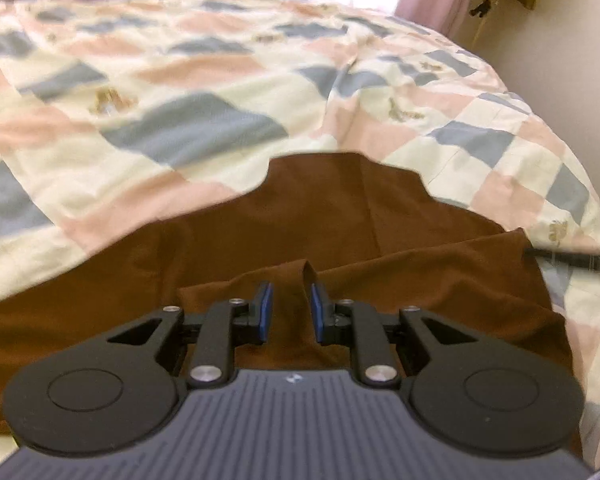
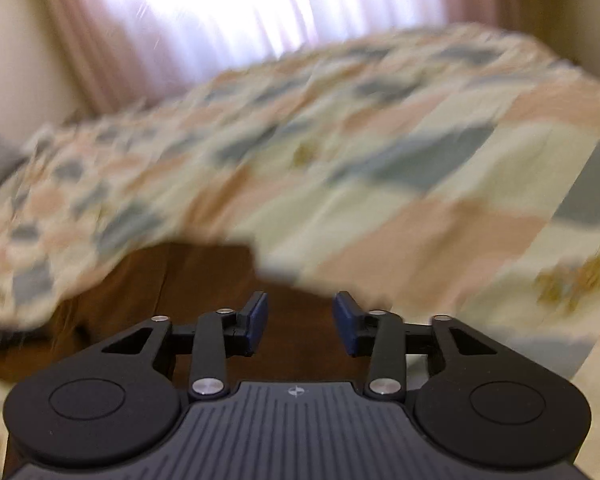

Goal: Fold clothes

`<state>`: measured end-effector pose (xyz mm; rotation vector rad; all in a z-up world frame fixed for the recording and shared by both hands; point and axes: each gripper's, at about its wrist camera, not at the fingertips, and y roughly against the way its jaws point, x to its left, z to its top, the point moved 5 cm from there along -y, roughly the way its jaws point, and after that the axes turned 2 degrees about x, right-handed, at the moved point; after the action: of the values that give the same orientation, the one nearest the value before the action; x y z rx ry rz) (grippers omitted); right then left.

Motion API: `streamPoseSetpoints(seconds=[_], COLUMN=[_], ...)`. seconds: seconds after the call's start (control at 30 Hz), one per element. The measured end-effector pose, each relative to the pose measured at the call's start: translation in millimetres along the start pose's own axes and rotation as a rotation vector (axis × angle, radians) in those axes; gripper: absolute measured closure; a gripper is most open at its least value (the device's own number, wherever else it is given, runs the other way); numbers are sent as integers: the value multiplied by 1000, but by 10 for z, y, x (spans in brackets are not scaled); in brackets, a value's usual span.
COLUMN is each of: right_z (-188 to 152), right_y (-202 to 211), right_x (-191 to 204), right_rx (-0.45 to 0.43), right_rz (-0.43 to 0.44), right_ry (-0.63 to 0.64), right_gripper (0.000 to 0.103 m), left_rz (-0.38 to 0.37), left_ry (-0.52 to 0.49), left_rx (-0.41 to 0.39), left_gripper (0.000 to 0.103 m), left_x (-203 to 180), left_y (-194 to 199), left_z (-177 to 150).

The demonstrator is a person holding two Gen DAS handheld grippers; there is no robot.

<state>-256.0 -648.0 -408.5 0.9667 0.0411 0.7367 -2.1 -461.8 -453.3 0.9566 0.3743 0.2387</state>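
Note:
A brown garment lies spread on a bed with a checked cover. In the left wrist view my left gripper has its blue pads either side of a raised fold of the brown cloth; the jaws stand a little apart with the fold between them. In the right wrist view, which is blurred, my right gripper is open and empty just above a corner of the brown garment. A black tip of the right gripper shows at the garment's right edge in the left wrist view.
The checked bed cover of cream, pink and grey squares fills most of both views. Pink curtains hang over a bright window behind the bed. A cream wall stands at the right of the bed.

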Motion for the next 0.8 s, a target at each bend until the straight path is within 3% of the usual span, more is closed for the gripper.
streamPoseSetpoints(seconds=[0.1, 0.2, 0.27, 0.33, 0.4, 0.43, 0.53, 0.63, 0.7, 0.73, 0.8], right_z=[-220, -269, -265, -214, -154, -118, -22, -27, -97, -138, -257], right_y=[-135, -26, 50, 13, -30, -57, -198, -483, -590, -630, -686], right_x=[77, 204, 359, 581, 846, 992, 1440, 1844, 1946, 1981, 1995], right_rx=[85, 63, 34, 19, 19, 20, 40, 107, 131, 138, 159], right_rz=[-28, -26, -6, 52, 120, 157, 268, 283, 237, 214, 183], right_ry=[-33, -57, -38, -15, 13, 21, 30, 66, 37, 17, -47], right_gripper=[72, 71, 71, 72, 82, 94, 95, 90, 78, 65, 59], left_rz=[-7, -24, -78, -118, -144, -141, -104, -113, -160, -184, -231], left_ry=[-13, -55, -45, -55, -72, -81, -49, 90, 166, 205, 281], left_rx=[16, -30, -73, -78, -43, -25, 10, 7, 21, 28, 42], left_gripper=[87, 87, 87, 87, 87, 86, 87, 81, 77, 76, 76], left_x=[-4, -65, -55, -43, -29, -3, 219, 567, 736, 820, 988], left_y=[-207, -126, 76, 216, 264, 282, 362, 438, 325, 269, 157], left_z=[-37, -28, -21, -64, -176, -251, -459, -459, -352, -298, -188])
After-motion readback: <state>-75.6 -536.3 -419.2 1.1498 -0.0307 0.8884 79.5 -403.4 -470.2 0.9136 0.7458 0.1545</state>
